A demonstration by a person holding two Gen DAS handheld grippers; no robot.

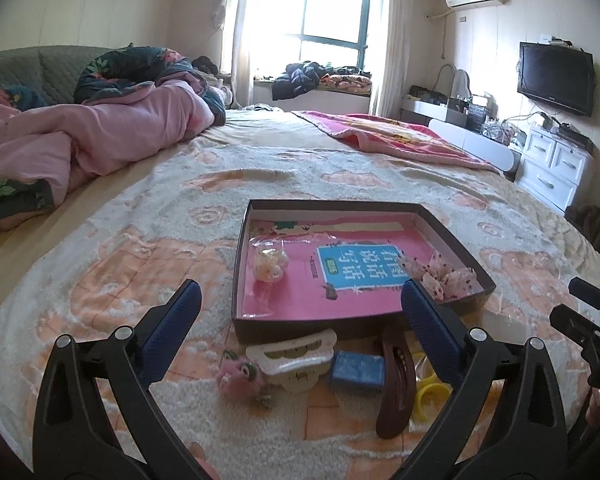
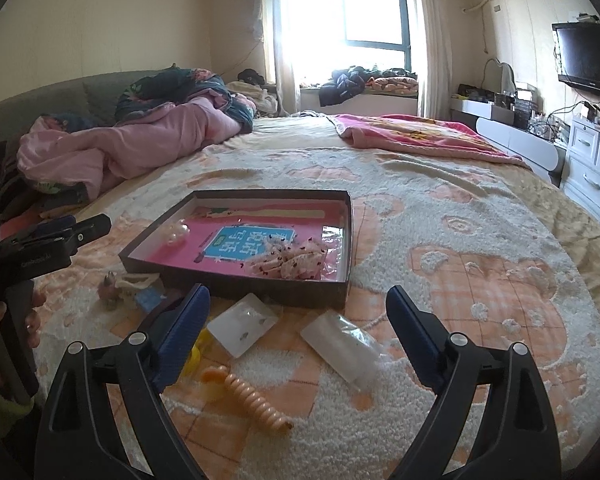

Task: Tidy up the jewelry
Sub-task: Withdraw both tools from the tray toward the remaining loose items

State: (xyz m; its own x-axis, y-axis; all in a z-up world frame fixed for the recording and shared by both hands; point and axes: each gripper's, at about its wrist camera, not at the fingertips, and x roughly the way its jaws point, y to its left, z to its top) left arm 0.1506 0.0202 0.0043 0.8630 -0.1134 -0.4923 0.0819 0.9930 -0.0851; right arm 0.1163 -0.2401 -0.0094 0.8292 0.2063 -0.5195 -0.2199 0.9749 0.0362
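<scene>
Both the left gripper (image 1: 300, 304) and right gripper (image 2: 298, 308) hover spread wide and empty over loose hair accessories on the bed along the box's (image 1: 320, 326) near wall, so lower squarely over the white claw clip (image 1: 296, 354) before closing.

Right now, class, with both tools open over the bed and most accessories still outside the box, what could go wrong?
1. The spiral hair tie lies on fluffy bedding; pads may snag pile or slip off.
2. The white claw clip, blue clip and brown clip lie packed together, so the left tool may nudge neighbours.
3. The box sits on soft bedding and could shift if bumped.
</scene>
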